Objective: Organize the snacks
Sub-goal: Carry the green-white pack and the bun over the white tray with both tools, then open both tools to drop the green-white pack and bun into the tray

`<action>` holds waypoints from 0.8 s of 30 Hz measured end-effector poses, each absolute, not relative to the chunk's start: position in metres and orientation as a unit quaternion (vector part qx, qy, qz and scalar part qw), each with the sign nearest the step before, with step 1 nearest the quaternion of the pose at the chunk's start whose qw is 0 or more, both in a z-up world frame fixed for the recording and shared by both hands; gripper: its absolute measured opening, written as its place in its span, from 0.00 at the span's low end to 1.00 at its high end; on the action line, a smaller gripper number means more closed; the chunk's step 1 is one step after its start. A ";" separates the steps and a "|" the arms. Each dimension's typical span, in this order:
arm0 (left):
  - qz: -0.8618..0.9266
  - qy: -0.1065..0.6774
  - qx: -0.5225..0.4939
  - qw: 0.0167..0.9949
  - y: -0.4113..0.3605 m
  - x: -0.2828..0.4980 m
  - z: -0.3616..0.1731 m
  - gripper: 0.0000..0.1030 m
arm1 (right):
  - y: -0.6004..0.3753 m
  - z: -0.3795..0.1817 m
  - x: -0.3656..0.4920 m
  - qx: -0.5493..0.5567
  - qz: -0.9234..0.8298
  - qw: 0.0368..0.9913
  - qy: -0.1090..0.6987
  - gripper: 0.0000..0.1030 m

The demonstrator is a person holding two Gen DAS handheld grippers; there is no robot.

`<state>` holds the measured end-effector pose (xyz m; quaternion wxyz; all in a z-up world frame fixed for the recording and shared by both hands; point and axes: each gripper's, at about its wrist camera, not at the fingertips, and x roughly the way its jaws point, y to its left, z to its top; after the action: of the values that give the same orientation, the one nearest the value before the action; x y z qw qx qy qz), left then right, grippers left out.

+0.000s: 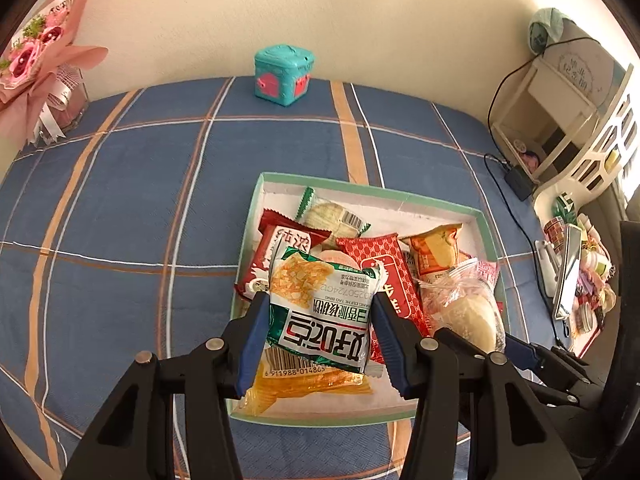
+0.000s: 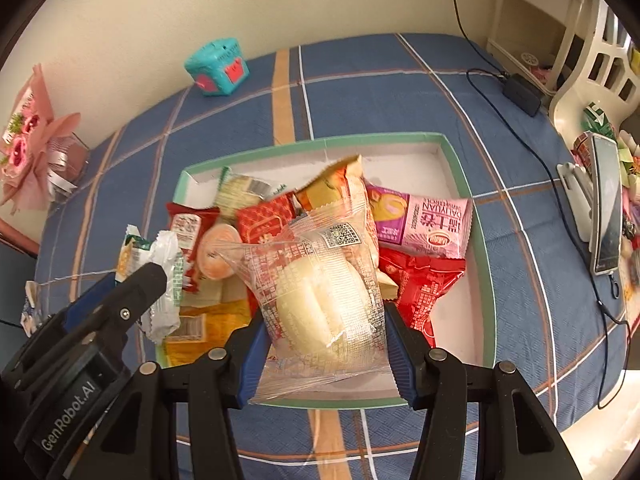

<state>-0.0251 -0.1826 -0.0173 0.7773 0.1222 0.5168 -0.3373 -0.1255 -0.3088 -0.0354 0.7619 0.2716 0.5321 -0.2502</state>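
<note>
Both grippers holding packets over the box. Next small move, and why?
Probably lower the left gripper a little and release. It is shut on the green-and-white packet, which hangs above the pile in the green-rimmed box, so a short drop lands it inside. The right gripper, shut on the clear-wrapped bread, is close alongside; moving one at a time likely avoids a bump.

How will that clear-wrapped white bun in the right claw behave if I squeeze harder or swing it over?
The clear-wrapped bun looks soft and puffy, so a harder squeeze from the right claw would probably dent it. Its glossy film is crinkled and loose, so it may slip or sag. It seems light for its size, likely easy to carry over the tray.
</note>
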 end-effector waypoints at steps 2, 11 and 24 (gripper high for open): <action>-0.341 0.522 0.121 0.773 -0.185 -0.024 -0.021 0.52 | -0.311 -0.041 -0.125 0.275 -0.249 0.757 0.538 0.55; -0.350 0.530 0.116 0.764 -0.194 -0.022 -0.027 0.52 | -0.311 -0.047 -0.122 0.265 -0.255 0.751 0.549 0.55; -0.348 0.543 0.108 0.756 -0.192 -0.020 -0.030 0.54 | -0.312 -0.051 -0.120 0.264 -0.257 0.747 0.554 0.56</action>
<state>-0.0202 -0.1924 -0.0299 0.7564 0.1077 0.5434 -0.3477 -0.1200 -0.3117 -0.0515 0.7467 0.2638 0.5538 -0.2572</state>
